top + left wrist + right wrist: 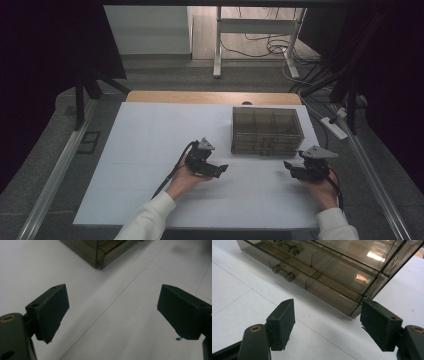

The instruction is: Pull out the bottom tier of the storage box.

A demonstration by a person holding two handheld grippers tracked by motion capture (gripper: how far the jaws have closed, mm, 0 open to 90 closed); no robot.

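Smoked clear drawer box [267, 131] stands at the far right of the white table [150, 165]; no legible writing on it. Left gripper [216, 169] and right gripper [291, 167] near it, jaws wide, holding nothing.

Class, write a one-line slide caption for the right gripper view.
Open right gripper faces the knobbed front of a smoky clear drawer box.

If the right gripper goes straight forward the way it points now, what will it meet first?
Most likely the smoky clear drawer box. In the right gripper view, the right gripper has open, empty jaws aimed at the box's lower front near its corner. Only bare white table lies between, though depth is hard to judge.
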